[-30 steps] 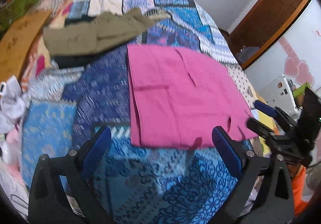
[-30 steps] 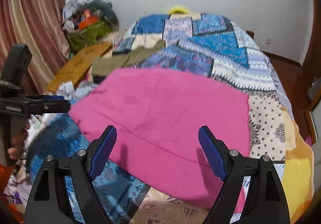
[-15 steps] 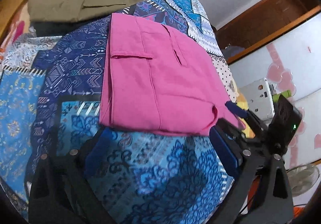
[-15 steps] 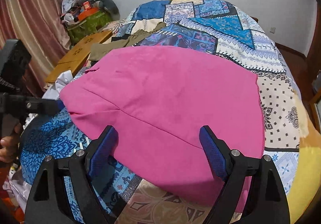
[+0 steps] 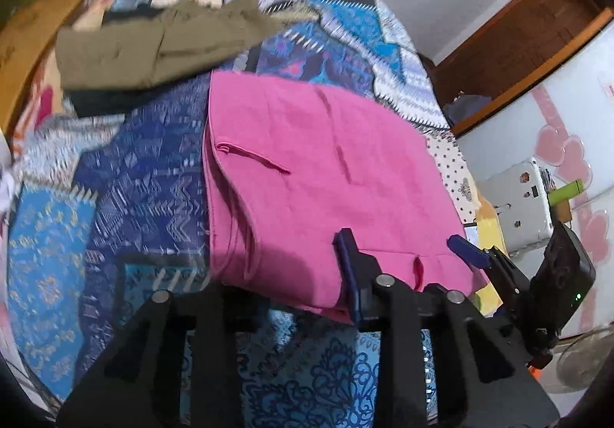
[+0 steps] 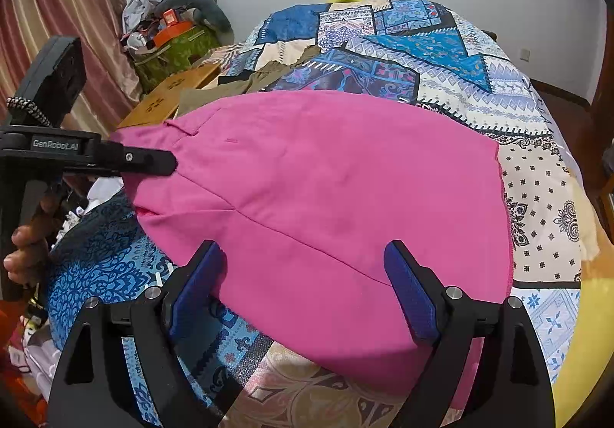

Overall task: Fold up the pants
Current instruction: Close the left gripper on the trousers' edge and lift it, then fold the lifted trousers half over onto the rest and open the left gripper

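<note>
Pink pants (image 5: 326, 167) (image 6: 345, 178) lie folded flat on the patchwork bedspread (image 5: 134, 198). My left gripper (image 5: 295, 286) is at their near edge, towards the corner. Its jaws are closing with the cloth's edge between them, and a gap still shows beside the blue pad (image 5: 347, 274). From the right wrist view the left gripper (image 6: 169, 163) reaches over the pants' left corner. My right gripper (image 6: 303, 270) stands open, its blue pads straddling the pants' near edge without pressing on the cloth. It shows at the pants' right corner in the left wrist view (image 5: 476, 259).
Olive pants (image 5: 161, 48) (image 6: 268, 75) lie further up the bed over a dark garment. A wooden board (image 6: 172, 98) and a clutter pile (image 6: 172, 25) sit beyond the bed's left side. A white appliance (image 5: 522, 209) stands off its right side. A hand (image 6: 27, 247) holds the left gripper's handle.
The left gripper's jaws have gone from wide apart to narrow, and it has shifted right onto the near edge of the pink pants. The right gripper has edged closer over the pants.
</note>
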Demonstrator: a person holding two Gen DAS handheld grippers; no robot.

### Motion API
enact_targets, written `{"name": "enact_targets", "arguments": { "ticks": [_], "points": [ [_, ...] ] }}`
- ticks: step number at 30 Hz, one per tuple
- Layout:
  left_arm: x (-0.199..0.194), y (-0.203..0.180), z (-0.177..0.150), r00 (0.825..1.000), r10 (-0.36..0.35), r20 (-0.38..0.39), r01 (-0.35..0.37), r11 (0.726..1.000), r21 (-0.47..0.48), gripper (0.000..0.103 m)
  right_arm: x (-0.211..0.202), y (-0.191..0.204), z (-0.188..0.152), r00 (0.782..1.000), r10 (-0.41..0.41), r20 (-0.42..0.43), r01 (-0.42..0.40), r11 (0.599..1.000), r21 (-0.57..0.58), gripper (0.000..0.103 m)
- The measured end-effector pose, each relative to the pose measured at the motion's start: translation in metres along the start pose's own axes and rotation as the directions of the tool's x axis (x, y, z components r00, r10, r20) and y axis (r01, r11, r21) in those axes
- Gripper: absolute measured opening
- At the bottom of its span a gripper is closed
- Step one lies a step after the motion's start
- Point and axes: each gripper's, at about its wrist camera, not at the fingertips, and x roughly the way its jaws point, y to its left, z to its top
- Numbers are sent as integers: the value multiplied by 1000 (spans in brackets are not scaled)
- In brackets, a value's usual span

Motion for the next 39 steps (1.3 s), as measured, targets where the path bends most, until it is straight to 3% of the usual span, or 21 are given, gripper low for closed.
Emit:
{"name": "enact_targets", "arguments": {
  "ticks": [3,6,8,11,13,15,18,21,25,29,32,39],
  "points": [
    [-22,-12,-3,994,64,92,-71,994,78,25,-6,-5,0,999,28,18,-29,999,34,84],
    [-44,-21,-8,972,146,185,-174,974,146,24,-15,-16,1,999,34,33,-37,995,87,84],
    [-57,-25,-11,953,200,228,-245,950,191,23,-20,-23,0,999,14,41,-18,995,103,84],
    [-74,-41,-20,906,280,317,-372,884,282,23,-25,-31,-4,999,-18,33,14,993,117,84],
    [-80,-51,-22,893,283,349,-398,859,322,23,-23,-31,-9,999,-40,13,39,995,96,84],
    [-80,-63,-22,891,265,369,-399,845,357,23,-19,-31,-14,999,-47,-12,48,996,81,84],
    [-75,-79,-18,898,226,377,-376,840,391,23,-18,-33,-18,999,-38,2,38,995,92,84],
    [-68,-100,-13,918,159,362,-319,840,439,20,-18,-33,-17,999,-36,3,35,995,96,85],
    [-49,-127,-6,958,53,283,-198,835,513,18,-18,-34,-19,999,-33,8,32,995,96,85],
    [-25,-142,2,984,-13,180,-85,846,526,17,-16,-35,-19,999,-30,13,28,994,103,85],
    [-10,-150,6,992,-47,119,-21,859,512,16,-16,-35,-19,999,-31,12,29,994,104,85],
    [14,-155,10,997,-70,37,45,888,458,17,-16,-36,-18,1000,-29,12,27,994,109,85]
  ]
}}
